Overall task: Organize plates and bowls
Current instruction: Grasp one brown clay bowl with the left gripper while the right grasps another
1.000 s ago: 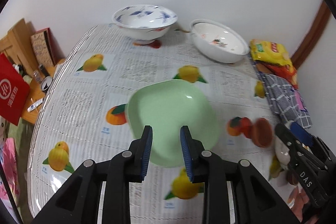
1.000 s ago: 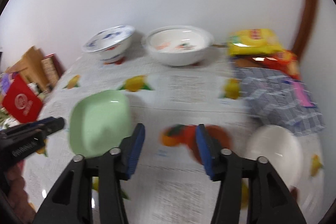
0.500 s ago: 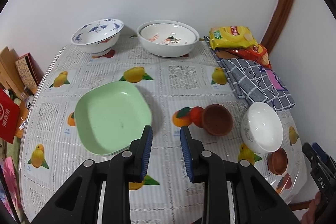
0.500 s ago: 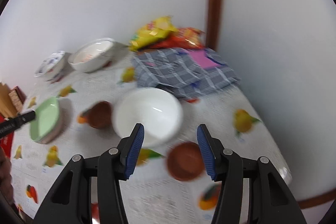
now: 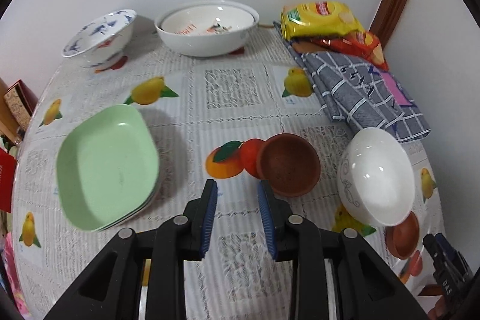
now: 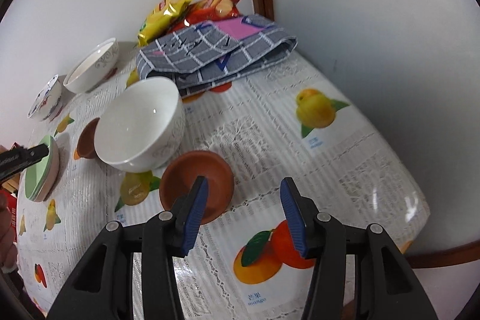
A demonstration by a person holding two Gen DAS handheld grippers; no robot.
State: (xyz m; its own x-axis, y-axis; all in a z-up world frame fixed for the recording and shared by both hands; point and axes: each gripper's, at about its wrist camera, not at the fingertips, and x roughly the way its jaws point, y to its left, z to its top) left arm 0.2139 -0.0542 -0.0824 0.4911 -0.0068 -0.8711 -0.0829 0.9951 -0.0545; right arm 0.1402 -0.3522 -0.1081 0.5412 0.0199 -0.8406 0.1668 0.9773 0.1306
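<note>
Two grippers hang over the fruit-print table (image 5: 234, 98), both empty. The left gripper (image 5: 237, 194), jaws narrowly apart and just opened a little further, sits between the green plates (image 5: 105, 167) and a brown bowl (image 5: 288, 167). Right of that bowl stands the white bowl (image 5: 378, 176). The right gripper (image 6: 243, 197), half open, has one finger over another brown bowl (image 6: 207, 170) just beside the white bowl.

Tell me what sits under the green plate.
Under the green plate lie more dishes stacked on the table: paler rims show at its lower edge, and in the right wrist view a pinkish one beneath. Only their edges show, so their count stays unclear.
</note>
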